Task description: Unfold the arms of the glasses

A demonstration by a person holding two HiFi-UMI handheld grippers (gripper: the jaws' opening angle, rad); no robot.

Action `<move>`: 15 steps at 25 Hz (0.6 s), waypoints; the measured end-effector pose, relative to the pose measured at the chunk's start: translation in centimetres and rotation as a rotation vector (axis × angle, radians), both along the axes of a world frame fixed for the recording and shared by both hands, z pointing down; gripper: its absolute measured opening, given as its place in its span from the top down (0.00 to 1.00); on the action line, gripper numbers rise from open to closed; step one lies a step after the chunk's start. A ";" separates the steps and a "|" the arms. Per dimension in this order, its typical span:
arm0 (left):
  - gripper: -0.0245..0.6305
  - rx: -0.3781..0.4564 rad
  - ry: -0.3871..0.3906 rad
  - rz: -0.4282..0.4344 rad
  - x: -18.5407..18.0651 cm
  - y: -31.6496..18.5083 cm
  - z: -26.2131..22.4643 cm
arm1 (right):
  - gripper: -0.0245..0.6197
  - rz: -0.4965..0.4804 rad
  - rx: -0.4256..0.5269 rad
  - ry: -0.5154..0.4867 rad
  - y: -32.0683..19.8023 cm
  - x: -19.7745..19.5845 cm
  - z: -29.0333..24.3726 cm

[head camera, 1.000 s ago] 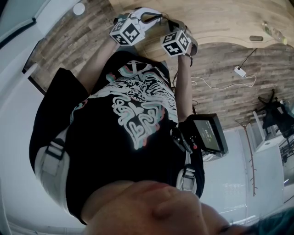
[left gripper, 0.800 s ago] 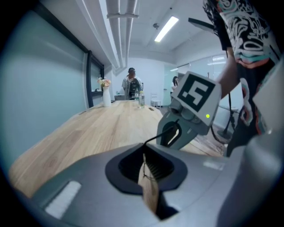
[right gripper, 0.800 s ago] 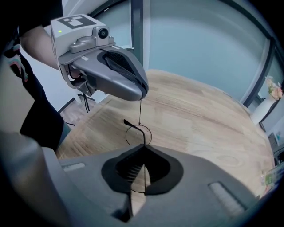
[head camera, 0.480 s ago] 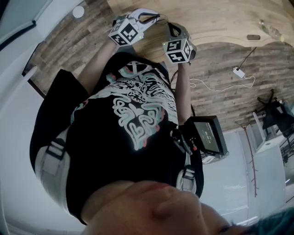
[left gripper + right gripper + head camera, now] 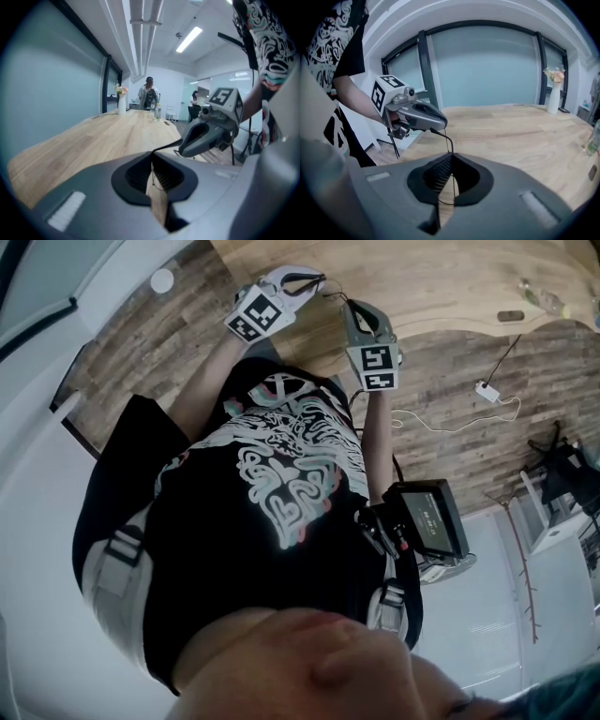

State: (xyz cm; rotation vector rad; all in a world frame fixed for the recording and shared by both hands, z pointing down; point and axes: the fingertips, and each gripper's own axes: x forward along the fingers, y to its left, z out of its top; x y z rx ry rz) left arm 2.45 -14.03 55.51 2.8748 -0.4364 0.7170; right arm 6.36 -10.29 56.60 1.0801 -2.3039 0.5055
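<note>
Spanning the short gap between the two grippers, the glasses (image 5: pixel 167 146) show as little more than thin dark wire held in the air over the near edge of the wooden table (image 5: pixel 70 145). In the left gripper view, one slim dark arm runs from the tips of the left gripper (image 5: pixel 152 154), just below frame centre, up and right to the nose of the right gripper (image 5: pixel 451 154). The left gripper's jaws are pressed together on that wire at their tips. In the right gripper view the right jaws likewise pinch the frame at their tips, a fine loop of wire hangs in the slot below them, and a bent dark arm rises toward the upper left to the other gripper.

The lenses and hinges cannot be made out, nor exactly which part of the frame each gripper holds. In the head view the glasses are only a faint line at top centre, and the person's black patterned T-shirt (image 5: pixel 281 493) fills the middle of the frame.

A white vase of flowers (image 5: pixel 122 104) and a bottle (image 5: pixel 158 111) stand at the table's far end, where a person (image 5: pixel 149 96) stands. A black box with a screen (image 5: pixel 431 521) hangs at the wearer's waist. A white cable (image 5: pixel 450 413) lies on the plank floor at the right.
</note>
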 end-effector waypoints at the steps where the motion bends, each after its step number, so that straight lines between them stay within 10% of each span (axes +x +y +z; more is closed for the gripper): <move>1: 0.96 -0.009 0.006 -0.009 0.0 -0.1 -0.3 | 0.96 0.009 0.007 -0.029 0.0 0.2 -0.6; 15: 0.96 -0.111 0.101 -0.140 -0.3 -3.1 -3.0 | 0.96 0.170 0.123 -0.375 -1.4 3.7 -7.6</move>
